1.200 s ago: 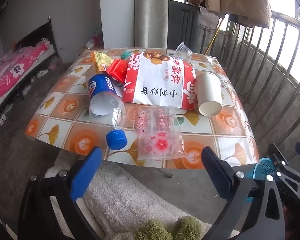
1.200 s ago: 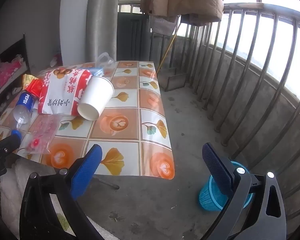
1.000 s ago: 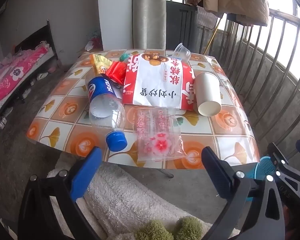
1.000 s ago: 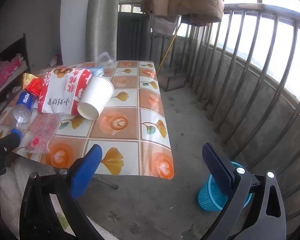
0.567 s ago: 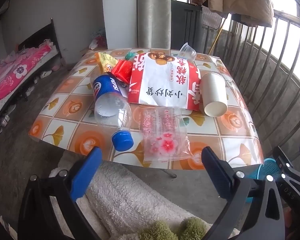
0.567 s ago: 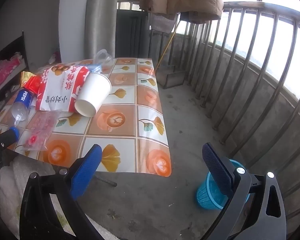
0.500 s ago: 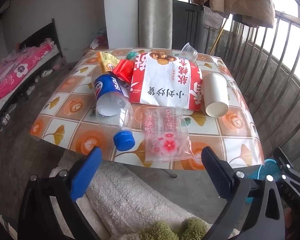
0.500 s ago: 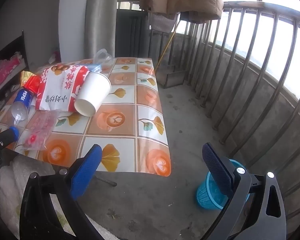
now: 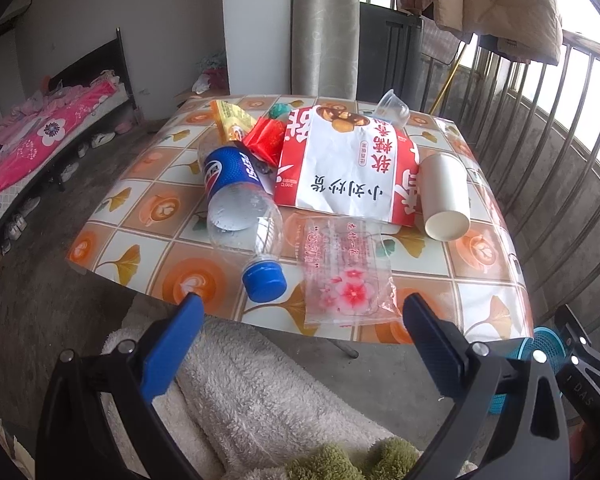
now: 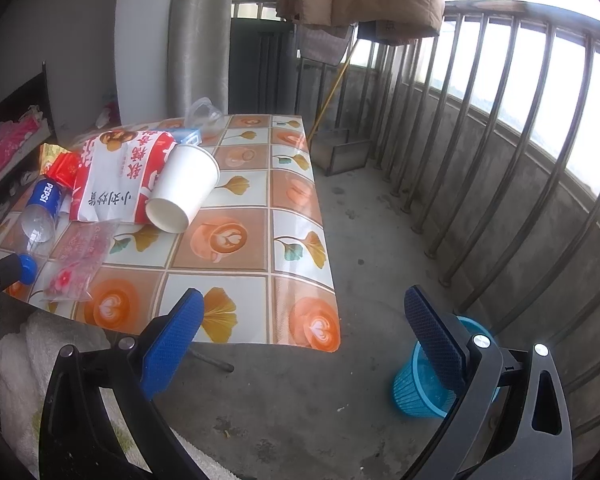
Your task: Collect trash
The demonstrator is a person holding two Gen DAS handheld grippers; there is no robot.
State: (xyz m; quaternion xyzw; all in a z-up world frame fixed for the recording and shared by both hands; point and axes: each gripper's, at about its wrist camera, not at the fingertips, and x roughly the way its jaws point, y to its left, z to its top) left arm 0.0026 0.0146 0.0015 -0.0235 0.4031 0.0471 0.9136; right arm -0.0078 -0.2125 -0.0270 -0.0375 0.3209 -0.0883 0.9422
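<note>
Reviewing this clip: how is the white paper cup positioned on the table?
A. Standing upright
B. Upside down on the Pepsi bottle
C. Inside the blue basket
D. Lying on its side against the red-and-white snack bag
D: the white paper cup lies on its side, open mouth toward the camera, resting against the red-and-white snack bag.

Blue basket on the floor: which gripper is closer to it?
Right. The right gripper hangs open with the blue basket just beyond its right finger; the left gripper, also open, faces the table, basket off to its right.

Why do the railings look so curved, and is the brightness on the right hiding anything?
Right wrist view: the fisheye lens bows the straight railing bars, and daylight behind them washes out to white. Left wrist view: the tablecloth bulges likewise, with soft glare on its glossy far corner; the litter stays sharp.
</note>
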